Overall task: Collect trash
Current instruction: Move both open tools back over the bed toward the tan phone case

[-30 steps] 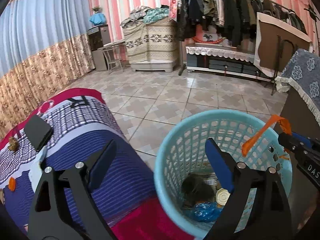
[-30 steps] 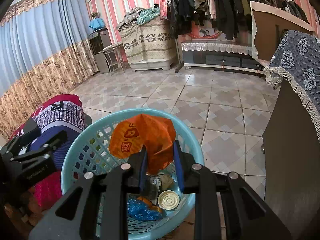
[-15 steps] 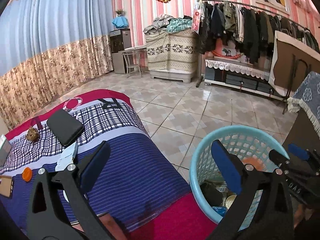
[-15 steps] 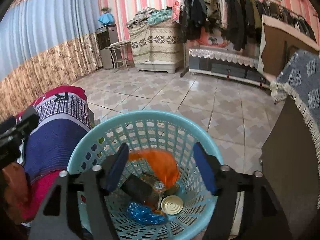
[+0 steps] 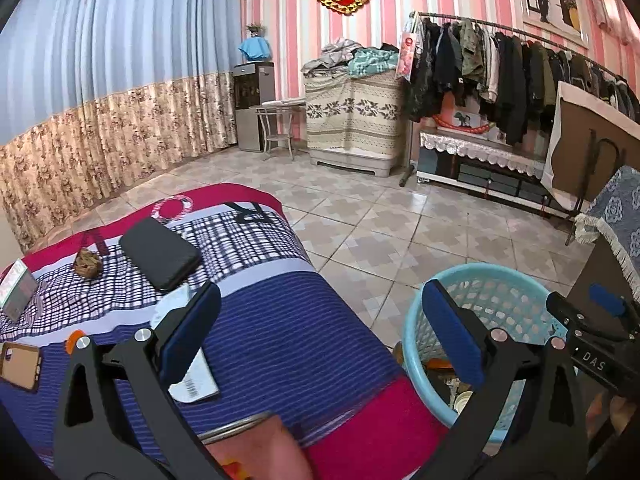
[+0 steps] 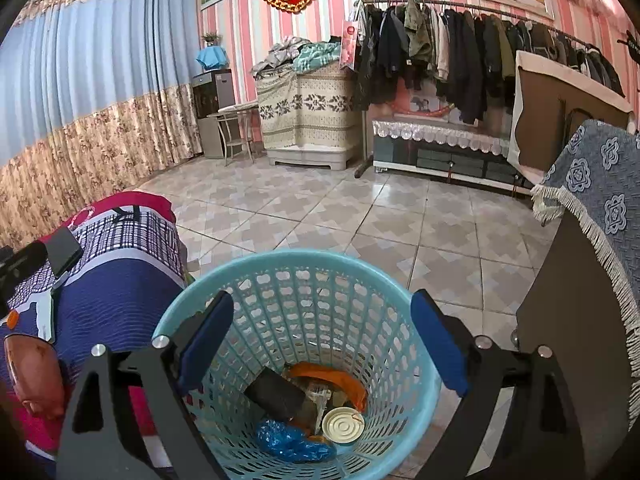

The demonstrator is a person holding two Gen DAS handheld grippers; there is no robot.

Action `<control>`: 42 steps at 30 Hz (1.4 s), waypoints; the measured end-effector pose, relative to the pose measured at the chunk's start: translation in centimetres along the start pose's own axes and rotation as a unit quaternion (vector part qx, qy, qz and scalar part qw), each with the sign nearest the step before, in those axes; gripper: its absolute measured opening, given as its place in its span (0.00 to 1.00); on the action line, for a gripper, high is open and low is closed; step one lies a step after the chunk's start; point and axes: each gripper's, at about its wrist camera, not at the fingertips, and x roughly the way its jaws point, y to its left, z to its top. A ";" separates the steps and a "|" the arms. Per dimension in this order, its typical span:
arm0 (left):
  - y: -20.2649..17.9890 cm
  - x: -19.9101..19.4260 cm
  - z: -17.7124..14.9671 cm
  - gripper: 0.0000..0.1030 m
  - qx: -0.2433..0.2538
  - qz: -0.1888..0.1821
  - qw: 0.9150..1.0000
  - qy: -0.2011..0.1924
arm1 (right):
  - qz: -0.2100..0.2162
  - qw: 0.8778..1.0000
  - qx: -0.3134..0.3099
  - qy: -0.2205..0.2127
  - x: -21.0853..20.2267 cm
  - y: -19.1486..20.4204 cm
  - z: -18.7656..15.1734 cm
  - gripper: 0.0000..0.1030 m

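Hanging over the basket [image 6: 296, 280], the right gripper [image 6: 320, 344] is showing wide jaws that have just been opening, with nothing between them. The orange wrapper [image 6: 332, 378] is lying inside the basket on the other trash: a blue bag [image 6: 292, 444], a round tin lid [image 6: 343, 426] and a dark flat thing [image 6: 276, 394] that is hard to identify. The gripper's fingers are cutting off parts of the basket rim.

The left gripper [image 5: 320, 340] is also standing wide and empty, above the edge of the striped bed cover [image 5: 280, 328]. On the bed are lying a black case [image 5: 160, 252], a small brown lump [image 5: 88, 263] too blurred to name, a white label [image 5: 196, 376] half hidden behind the left finger, an orange cap [image 5: 74, 338] and a phone [image 5: 20, 364] cut by the frame edge. In the left view the basket's contents are mostly blocked by the right finger.
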 end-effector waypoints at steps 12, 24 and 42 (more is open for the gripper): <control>5.9 -3.5 1.6 0.95 -0.022 0.025 0.999 -0.017 | 0.008 1.000 -0.008 -0.018 -1.7 2.2 0.4 0.86; 17.6 -6.8 -0.8 0.95 -0.044 0.091 0.995 -0.001 | 0.024 0.999 -0.021 -0.018 -2.6 5.8 -0.6 0.86; 33.3 -8.9 -7.9 0.95 -0.088 0.201 0.975 0.042 | 0.066 0.994 -0.072 -0.047 -7.3 14.6 -0.2 0.92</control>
